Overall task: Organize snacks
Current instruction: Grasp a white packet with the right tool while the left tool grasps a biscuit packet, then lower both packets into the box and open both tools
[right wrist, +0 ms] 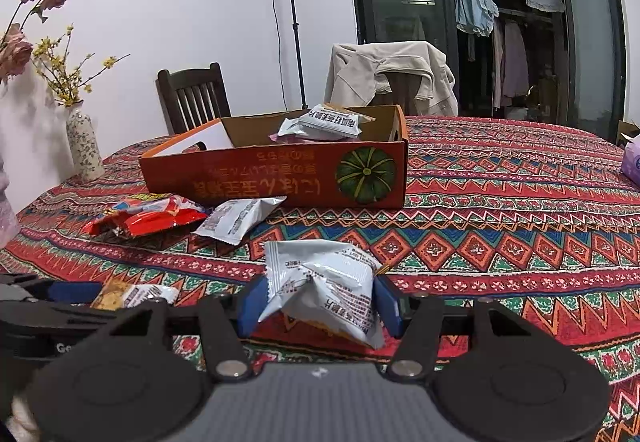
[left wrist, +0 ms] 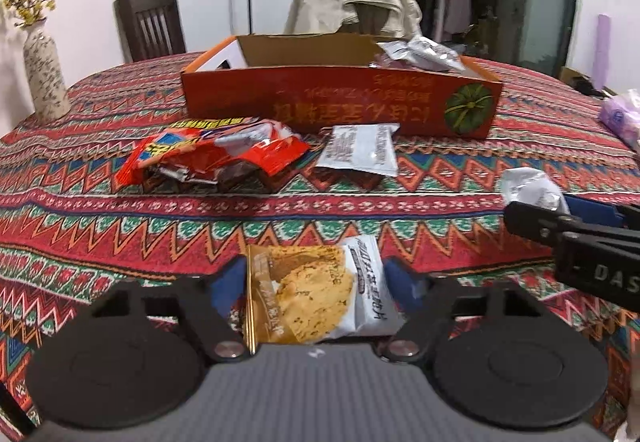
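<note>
My left gripper [left wrist: 316,282] is shut on a cookie packet [left wrist: 316,290] with an orange and white wrapper, held low over the patterned tablecloth. My right gripper [right wrist: 320,300] is shut on a white snack packet [right wrist: 320,282], crumpled between the blue pads. An open orange cardboard box [left wrist: 340,102] [right wrist: 280,174] stands beyond, with a few packets [right wrist: 328,124] in its right end. A red snack bag [left wrist: 212,154] [right wrist: 148,218] and a white packet [left wrist: 360,150] [right wrist: 240,218] lie on the cloth in front of the box. The right gripper shows at the right edge of the left view [left wrist: 532,218].
A flowered vase [left wrist: 44,78] [right wrist: 84,146] stands at the table's far left. Two chairs stand behind the table, one draped with a beige jacket [right wrist: 392,78]. A purple tissue pack [left wrist: 624,118] lies at the right edge.
</note>
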Tool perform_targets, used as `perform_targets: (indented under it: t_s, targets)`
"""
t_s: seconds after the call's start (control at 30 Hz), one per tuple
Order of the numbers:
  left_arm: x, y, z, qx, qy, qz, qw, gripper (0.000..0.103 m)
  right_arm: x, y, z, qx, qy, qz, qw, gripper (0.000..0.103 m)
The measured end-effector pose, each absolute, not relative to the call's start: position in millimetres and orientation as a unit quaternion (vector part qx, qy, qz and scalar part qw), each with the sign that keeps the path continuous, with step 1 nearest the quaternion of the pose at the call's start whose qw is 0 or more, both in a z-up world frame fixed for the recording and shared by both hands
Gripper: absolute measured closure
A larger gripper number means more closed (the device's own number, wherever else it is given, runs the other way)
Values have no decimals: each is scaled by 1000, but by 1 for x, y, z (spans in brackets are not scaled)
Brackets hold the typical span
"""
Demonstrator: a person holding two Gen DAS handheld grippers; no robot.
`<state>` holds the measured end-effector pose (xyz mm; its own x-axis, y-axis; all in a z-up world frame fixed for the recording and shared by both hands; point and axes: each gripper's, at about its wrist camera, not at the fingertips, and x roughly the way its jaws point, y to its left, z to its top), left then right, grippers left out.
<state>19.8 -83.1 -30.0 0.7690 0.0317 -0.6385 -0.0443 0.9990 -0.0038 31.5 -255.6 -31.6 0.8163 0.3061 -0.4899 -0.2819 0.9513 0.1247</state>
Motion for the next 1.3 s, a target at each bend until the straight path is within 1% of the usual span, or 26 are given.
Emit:
perform_targets:
  t_s: [0.03, 0.13, 0.37, 0.63, 0.97, 1.3]
  targets:
    - [19, -83, -30, -10, 339, 16, 941, 32, 31, -255, -31, 22, 261, 154, 953, 45]
    - [17, -79, -28, -20, 336, 2, 942, 34, 29, -253, -29, 20, 258, 155, 953, 45]
    - [9, -67, -14, -34, 305, -8, 952, 34, 25, -249, -23, 10, 253, 153, 955, 45]
    - [12, -53, 19, -34, 252, -20, 967, 34, 28, -243, -3, -4, 230, 148, 962, 45]
    - [59, -37, 72, -29, 195, -15, 980, 33, 57, -231, 39, -3, 185, 148, 971, 45]
    - [128, -28, 108, -47, 165, -20, 985, 33, 128, -213, 81, 10, 171, 131, 976, 45]
